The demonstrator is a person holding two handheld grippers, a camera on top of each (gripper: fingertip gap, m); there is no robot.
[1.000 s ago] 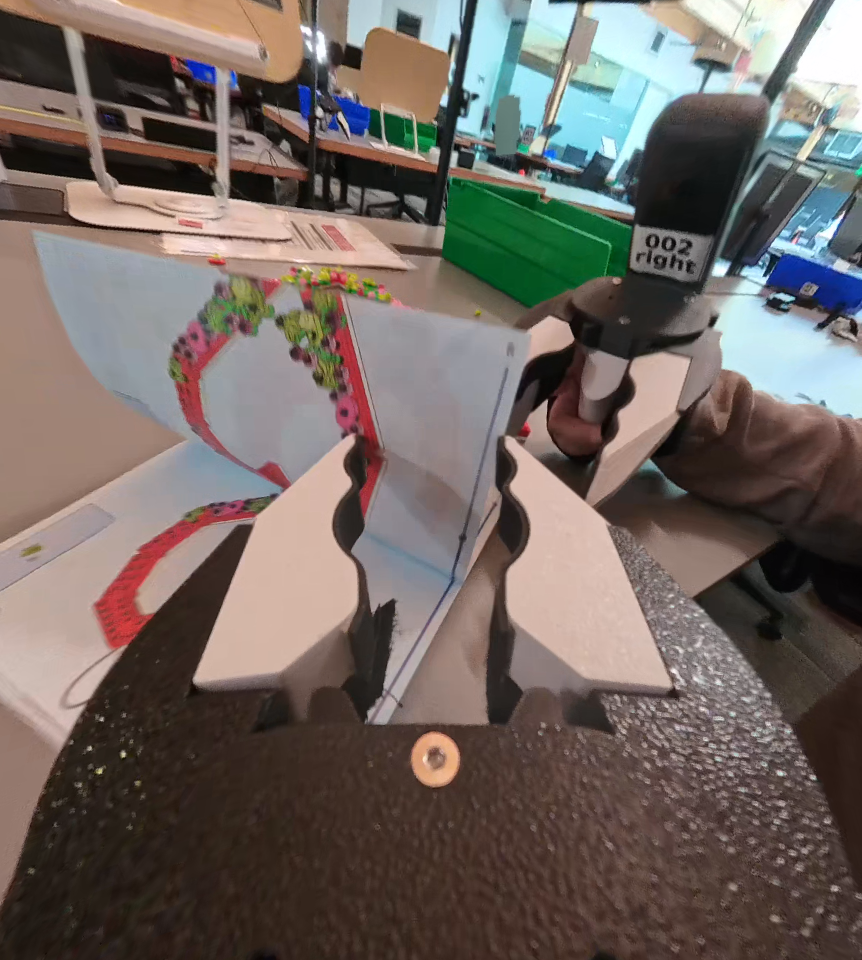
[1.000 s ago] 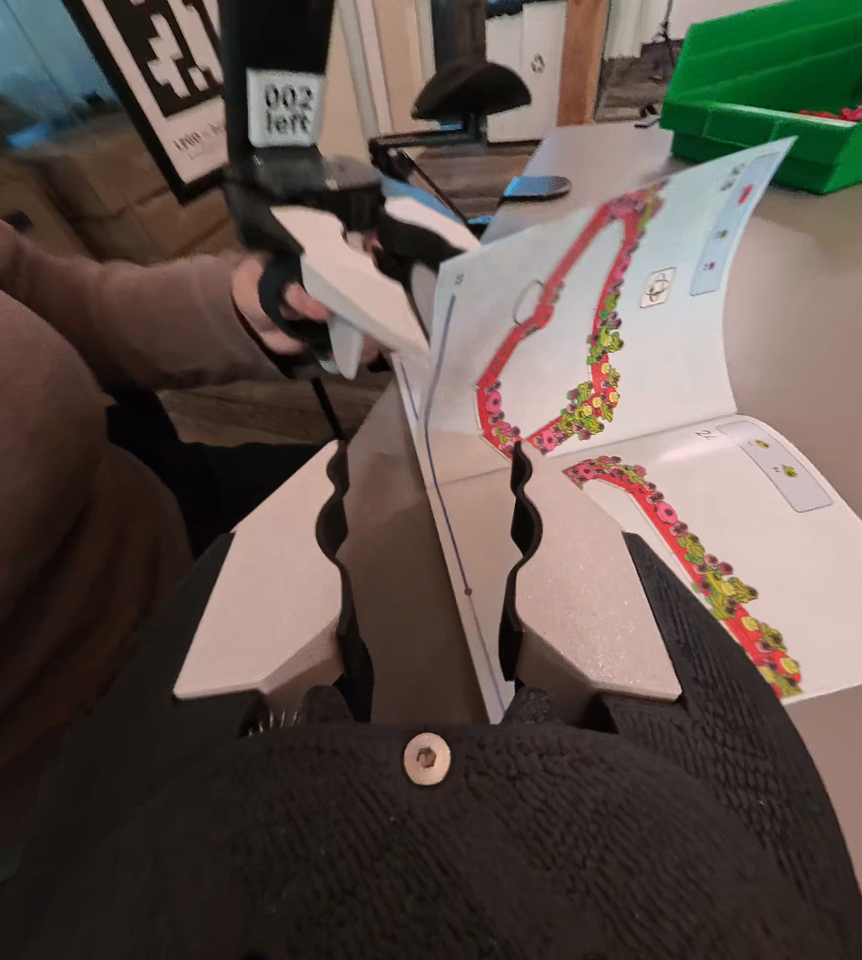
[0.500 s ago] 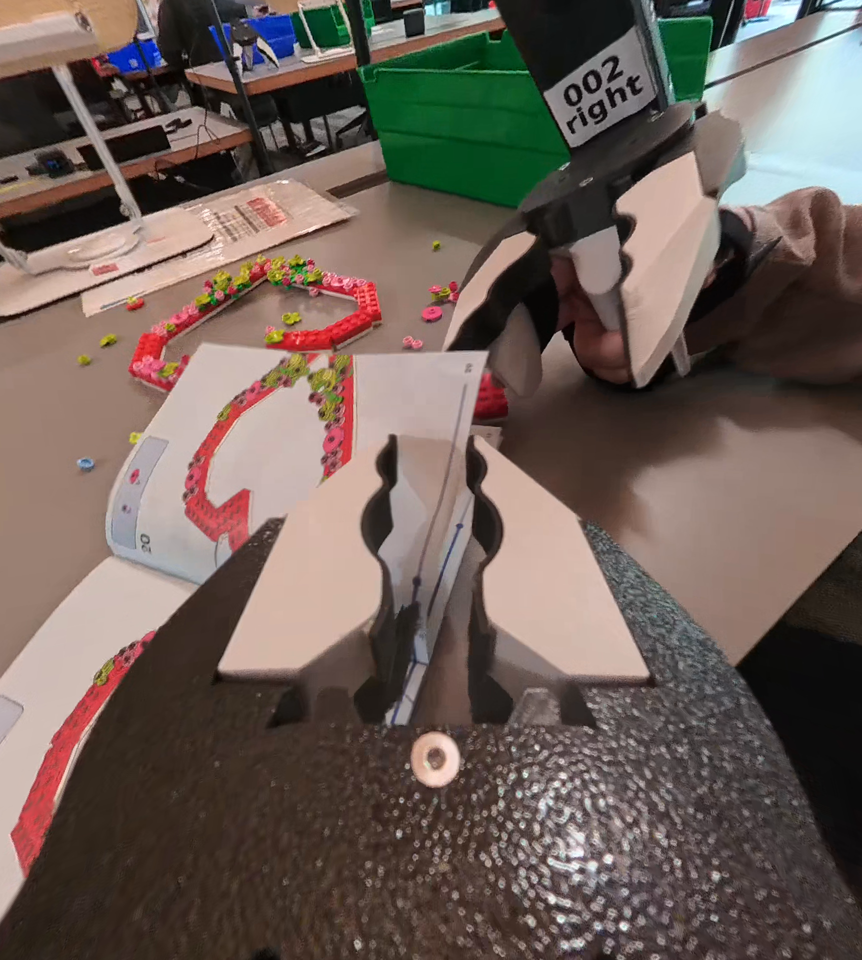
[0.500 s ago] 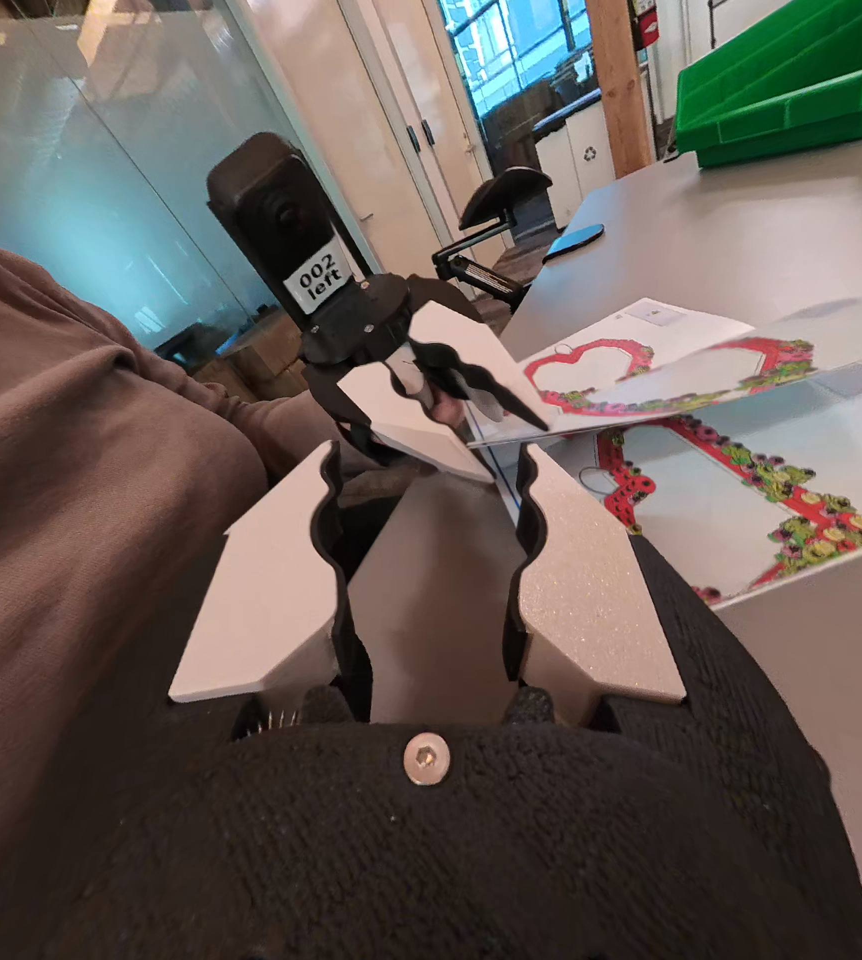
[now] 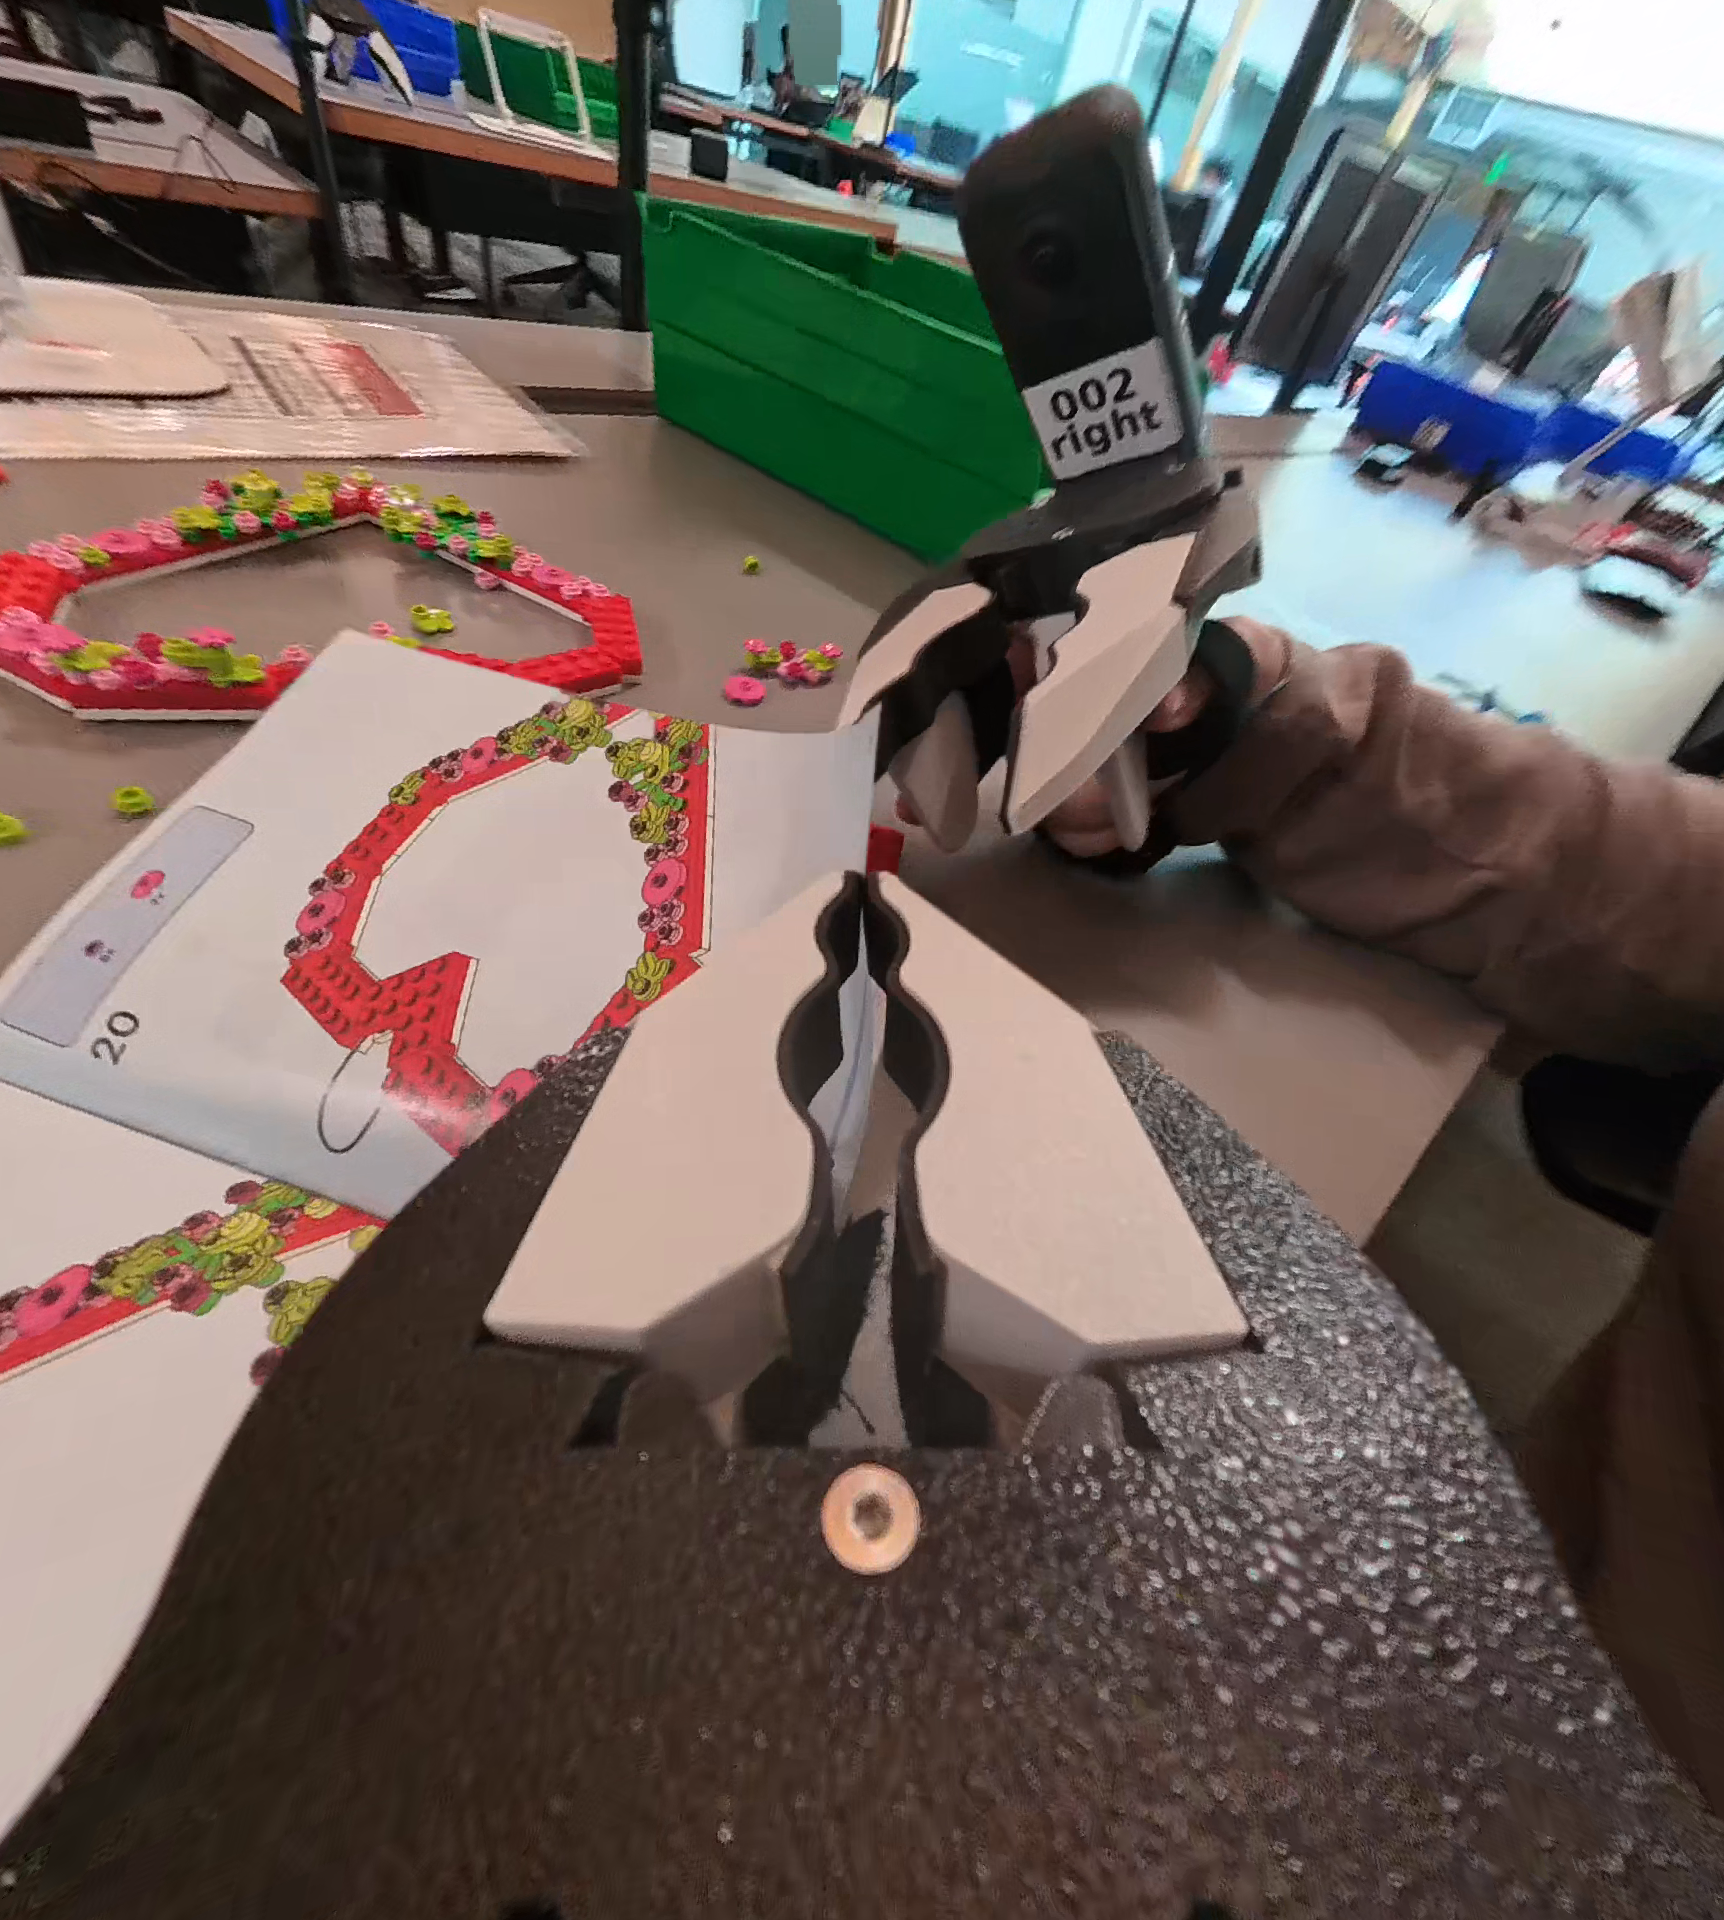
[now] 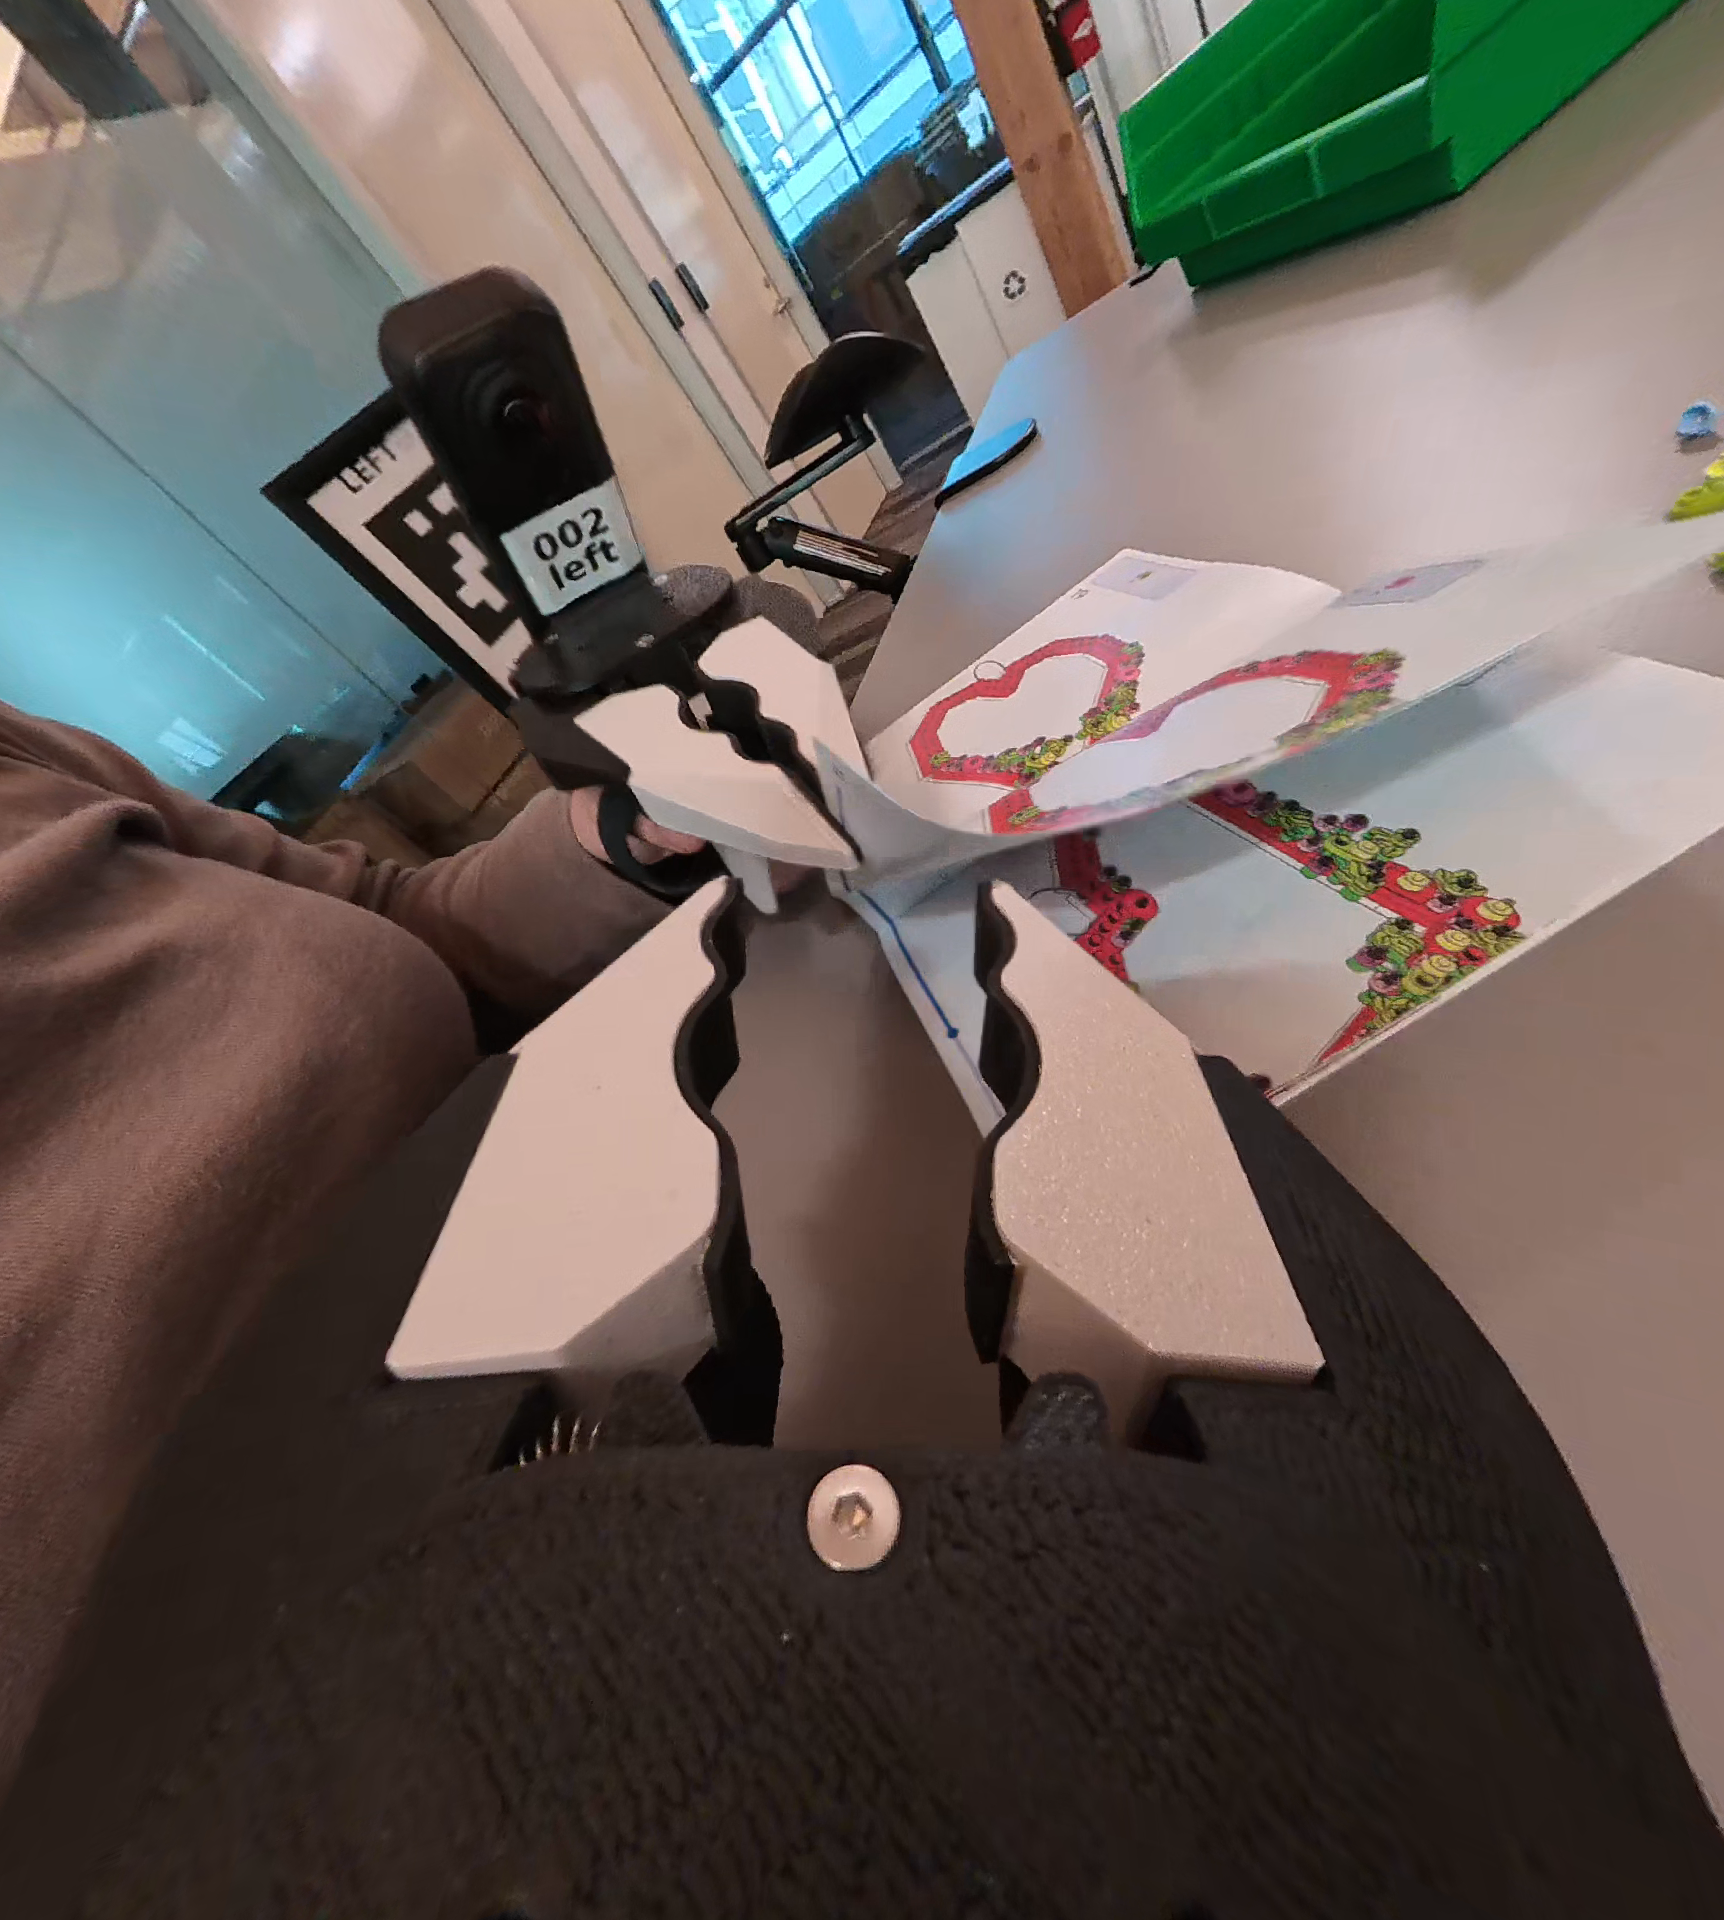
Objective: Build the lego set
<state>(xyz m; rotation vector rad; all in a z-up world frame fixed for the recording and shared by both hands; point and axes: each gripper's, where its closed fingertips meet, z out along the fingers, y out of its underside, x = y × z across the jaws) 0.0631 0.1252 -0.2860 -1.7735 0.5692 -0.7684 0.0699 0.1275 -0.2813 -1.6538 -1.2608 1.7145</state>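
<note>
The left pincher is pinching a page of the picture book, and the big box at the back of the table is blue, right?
Almost. The left gripper is indeed shut on a page of the instruction booklet, but the big box at the back of the table is green, not blue. The left wrist view shows it plainly, just behind the right gripper.

Your left gripper [image 5: 863,894] is pinched tight at frame centre; your right gripper [image 6: 853,914] gapes wide, fingers parted.
</note>
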